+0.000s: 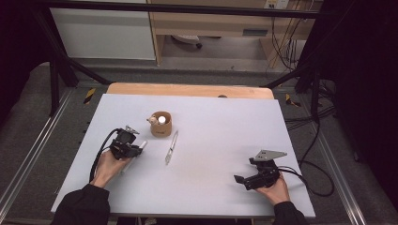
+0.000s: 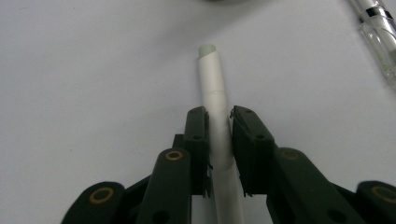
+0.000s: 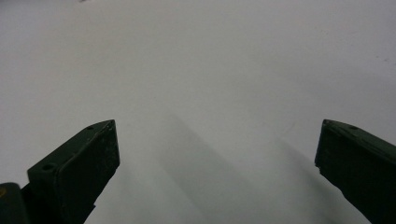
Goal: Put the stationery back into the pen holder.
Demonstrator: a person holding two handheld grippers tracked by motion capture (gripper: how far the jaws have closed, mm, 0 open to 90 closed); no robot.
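- On the left half of the white surface (image 1: pixel 211 178), the left gripper (image 1: pixel 137 149) lies low in the person's left hand (image 1: pixel 109 165).
- Left jaws: nearly closed, pads pressed on both sides of a white pen (image 2: pixel 215 98). The pen lies along the surface, with its pale green tip pointing away from the gripper.
- Just right of this gripper lies a clear pen (image 1: pixel 171 147), flat and apart from it.
- Behind both pens stands a small wooden cup (image 1: pixel 161 124), upright, with items inside.
- Near the front right of the surface, the right gripper (image 1: pixel 240 180) rests in the right hand (image 1: pixel 274 190).
- Right jaws: spread wide over bare surface, holding nothing.
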